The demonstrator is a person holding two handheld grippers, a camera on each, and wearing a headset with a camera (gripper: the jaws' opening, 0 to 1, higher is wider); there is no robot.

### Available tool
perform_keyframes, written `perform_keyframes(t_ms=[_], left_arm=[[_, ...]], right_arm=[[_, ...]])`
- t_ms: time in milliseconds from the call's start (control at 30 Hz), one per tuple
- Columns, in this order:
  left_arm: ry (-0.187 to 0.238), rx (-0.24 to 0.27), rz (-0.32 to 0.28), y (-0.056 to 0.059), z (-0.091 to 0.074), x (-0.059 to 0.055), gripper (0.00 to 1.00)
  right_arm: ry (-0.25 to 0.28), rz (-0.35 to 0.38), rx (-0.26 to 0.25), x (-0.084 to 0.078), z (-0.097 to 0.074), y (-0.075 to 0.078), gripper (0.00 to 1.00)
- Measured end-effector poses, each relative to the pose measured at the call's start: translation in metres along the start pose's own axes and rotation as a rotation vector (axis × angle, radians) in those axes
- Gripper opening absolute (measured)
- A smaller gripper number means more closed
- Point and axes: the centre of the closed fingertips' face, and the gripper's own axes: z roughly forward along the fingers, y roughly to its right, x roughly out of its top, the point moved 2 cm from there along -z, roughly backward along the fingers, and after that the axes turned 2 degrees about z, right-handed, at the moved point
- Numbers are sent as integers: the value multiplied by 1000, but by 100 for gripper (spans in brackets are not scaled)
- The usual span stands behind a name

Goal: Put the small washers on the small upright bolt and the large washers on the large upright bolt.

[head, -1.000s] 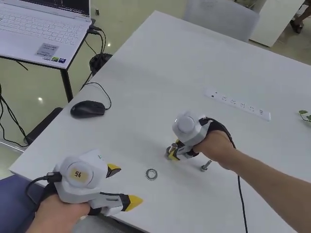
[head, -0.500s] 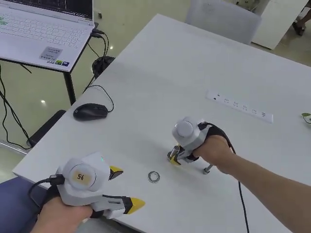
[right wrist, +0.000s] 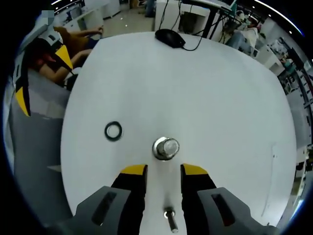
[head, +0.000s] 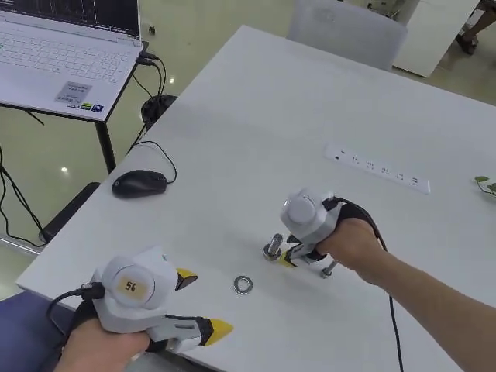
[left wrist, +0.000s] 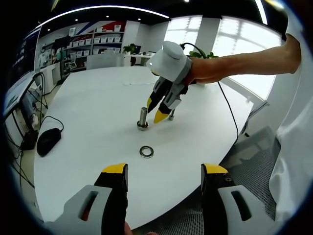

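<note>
Washer point(head: 243, 285): judged light, stiff, slippery — to be pinched across its rim.
Left gripper point(left wrist: 165, 169): spread wide, empty.
Right gripper point(right wrist: 164, 170): narrow gap, empty.

Two upright bolts stand at lower centre of the head view: one large bolt point(head: 273, 246) and one small bolt point(head: 328, 269). One loose washer point(head: 243, 285) lies just below them. There are two grippers, the left gripper point(head: 203, 304) at lower left and the right gripper point(head: 287, 258) at centre. One mouse point(head: 139, 184) sits at left, one power strip point(head: 376, 167) at right and one laptop point(head: 62, 54) at upper left.
</note>
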Motion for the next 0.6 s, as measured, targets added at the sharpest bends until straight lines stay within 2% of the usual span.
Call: perform_keyframes(t_ms=[67,167,400,600], left_arm=[[-3,-2,3,1,0,1,60],[-6,-5,8,2,1,1,60],[-10,-10,18,7,1,2,60],[-11,-7,15,7,0,0,60]], right_arm=[[34,18,-29,-2,-5,1,27],[83,51,-25,-3,-10,-6,25],[72,-2,-48,-15,-17,-18,20],[96,5,-21,-15,-20,-30,14]])
